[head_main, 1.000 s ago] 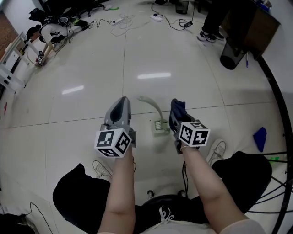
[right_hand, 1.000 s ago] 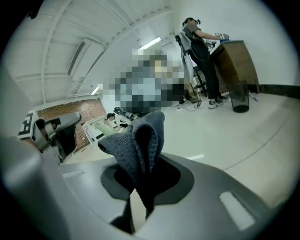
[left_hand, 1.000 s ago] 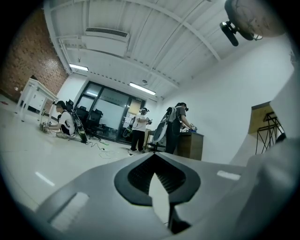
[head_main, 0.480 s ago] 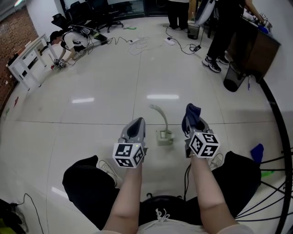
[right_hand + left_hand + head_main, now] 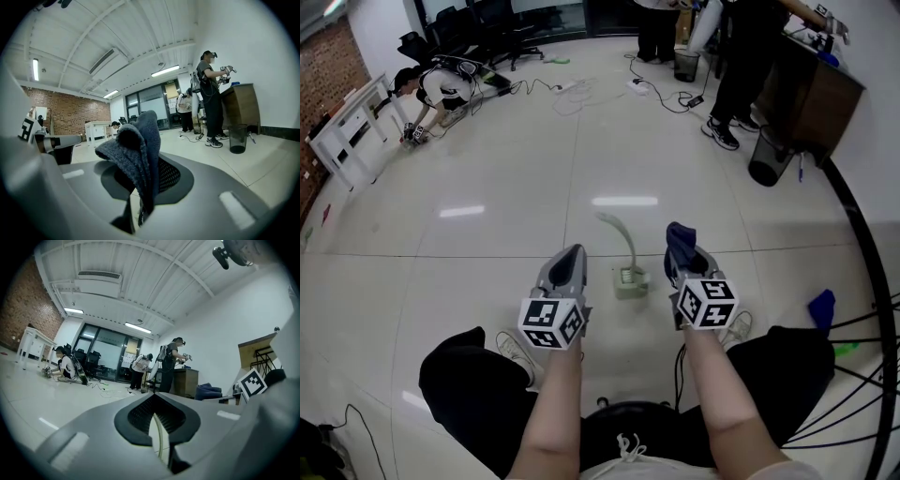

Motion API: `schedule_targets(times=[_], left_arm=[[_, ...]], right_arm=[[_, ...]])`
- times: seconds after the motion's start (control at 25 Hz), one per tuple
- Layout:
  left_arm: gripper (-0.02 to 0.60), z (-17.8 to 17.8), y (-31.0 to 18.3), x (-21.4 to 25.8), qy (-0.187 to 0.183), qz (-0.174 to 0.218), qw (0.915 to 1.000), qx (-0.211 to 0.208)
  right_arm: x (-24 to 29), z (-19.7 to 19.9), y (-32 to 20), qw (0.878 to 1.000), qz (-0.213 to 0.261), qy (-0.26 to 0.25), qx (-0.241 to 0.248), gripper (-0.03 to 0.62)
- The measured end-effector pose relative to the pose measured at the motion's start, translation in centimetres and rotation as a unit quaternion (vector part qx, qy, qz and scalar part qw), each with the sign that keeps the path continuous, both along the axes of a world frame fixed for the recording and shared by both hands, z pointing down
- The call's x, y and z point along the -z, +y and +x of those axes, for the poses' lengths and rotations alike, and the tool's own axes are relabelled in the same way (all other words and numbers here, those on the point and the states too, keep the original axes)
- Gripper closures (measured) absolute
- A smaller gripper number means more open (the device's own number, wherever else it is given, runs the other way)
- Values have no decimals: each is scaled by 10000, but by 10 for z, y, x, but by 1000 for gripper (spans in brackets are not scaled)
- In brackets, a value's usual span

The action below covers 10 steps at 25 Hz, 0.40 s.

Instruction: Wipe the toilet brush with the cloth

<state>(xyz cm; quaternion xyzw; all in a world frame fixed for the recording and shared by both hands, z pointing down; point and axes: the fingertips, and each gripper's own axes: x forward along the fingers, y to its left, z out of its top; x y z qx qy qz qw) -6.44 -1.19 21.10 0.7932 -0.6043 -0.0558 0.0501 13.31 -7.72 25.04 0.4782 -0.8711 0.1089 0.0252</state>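
Note:
A pale green toilet brush [image 5: 629, 272] lies on the white floor, its curved handle [image 5: 617, 230] pointing away from me. My left gripper [image 5: 568, 257] hovers just left of it, jaws closed with nothing held. Through the slit between them in the left gripper view [image 5: 157, 420] shows a sliver of the pale handle [image 5: 161, 441]. Right of the brush, my right gripper [image 5: 682, 246] is shut on a dark blue cloth [image 5: 679, 236]. The cloth [image 5: 136, 150] bulges up out of the jaws in the right gripper view [image 5: 140, 187]. Neither gripper touches the brush.
My knees and white shoes [image 5: 516, 352] are below the grippers. A black bin [image 5: 766, 169] and a brown desk [image 5: 816, 84] stand at the right with people near them. Another blue cloth [image 5: 820, 307] lies on the floor right. Cables [image 5: 572, 94] and a white rack [image 5: 342, 131] are far left.
The head view has tilted up, showing more of the room. Both grippers keep their places on either side of the brush, the right still holding the cloth.

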Motion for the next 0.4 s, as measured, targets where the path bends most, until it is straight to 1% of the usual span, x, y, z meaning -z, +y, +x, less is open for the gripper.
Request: schedule_targets(times=[0.24, 0.4], left_arm=[[575, 12, -4, -4, 3, 0, 9998, -196], [575, 10, -4, -8, -7, -29, 9997, -256]], right_arm=[[-7, -4, -3, 10000, -43, 30, 27, 531], [-12, -10, -1, 9999, -122, -48, 13, 532]])
